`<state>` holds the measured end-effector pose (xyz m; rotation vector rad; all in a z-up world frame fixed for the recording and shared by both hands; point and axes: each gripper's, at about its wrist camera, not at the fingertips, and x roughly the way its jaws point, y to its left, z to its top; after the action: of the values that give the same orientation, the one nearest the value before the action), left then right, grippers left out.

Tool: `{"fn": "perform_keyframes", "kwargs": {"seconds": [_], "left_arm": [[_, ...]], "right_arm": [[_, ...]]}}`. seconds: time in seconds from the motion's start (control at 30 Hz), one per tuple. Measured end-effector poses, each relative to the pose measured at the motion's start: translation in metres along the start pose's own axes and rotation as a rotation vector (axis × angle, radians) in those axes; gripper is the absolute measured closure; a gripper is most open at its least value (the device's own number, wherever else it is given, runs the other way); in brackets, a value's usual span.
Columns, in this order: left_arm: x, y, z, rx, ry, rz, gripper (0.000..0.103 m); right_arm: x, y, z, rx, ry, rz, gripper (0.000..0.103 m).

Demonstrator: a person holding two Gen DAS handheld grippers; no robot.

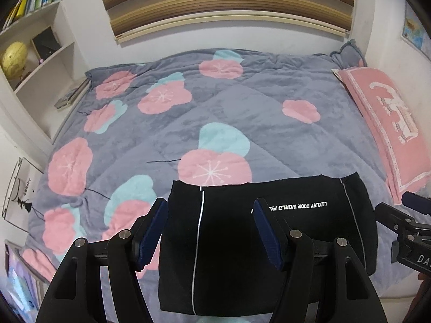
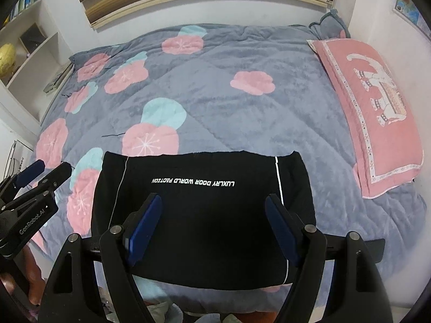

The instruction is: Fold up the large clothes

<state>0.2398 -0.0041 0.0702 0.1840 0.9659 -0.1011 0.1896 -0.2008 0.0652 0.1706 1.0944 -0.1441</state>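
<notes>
A bed [image 1: 282,113] under a grey flowered quilt [image 1: 242,102] fills the white-walled room, with a pink pillow [image 1: 390,126] at right, white shelves [image 1: 40,53] with books and a yellow globe [image 1: 13,56] at left, and a striped blind [image 1: 226,2] behind.

Bed [image 2: 336,161] covered edge to edge by a grey plush quilt [image 1: 256,123] printed with pink and mint blossoms. Lying flat at the near edge: a black garment [image 2: 204,215], folded into a neat rectangle, thin white piping down each side, white lettering across the top facing away. Along the right side, well apart from the garment: a long pink pillow [image 2: 371,113] with a white elephant motif. Behind it, in the far right corner, a grey cushion [image 1: 347,53].
</notes>
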Motion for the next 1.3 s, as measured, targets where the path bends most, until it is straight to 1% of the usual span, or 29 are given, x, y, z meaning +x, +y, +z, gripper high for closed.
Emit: {"fn": "perform_keyframes", "kwargs": {"seconds": [0.43,0.9,1.3], "left_arm": [[0.007,-0.003,-0.001,0.004,0.015,0.014,0.036],[0.013,-0.009,-0.002,0.018,0.031,0.011,0.036],[0.019,-0.004,-0.005,0.025,0.042,0.004,0.036]], "right_arm": [[0.004,-0.003,0.0,-0.004,0.006,-0.006,0.022],[0.015,-0.009,0.004,-0.003,0.027,-0.007,0.022],[0.021,-0.005,0.001,-0.019,0.042,0.013,0.022]]}}
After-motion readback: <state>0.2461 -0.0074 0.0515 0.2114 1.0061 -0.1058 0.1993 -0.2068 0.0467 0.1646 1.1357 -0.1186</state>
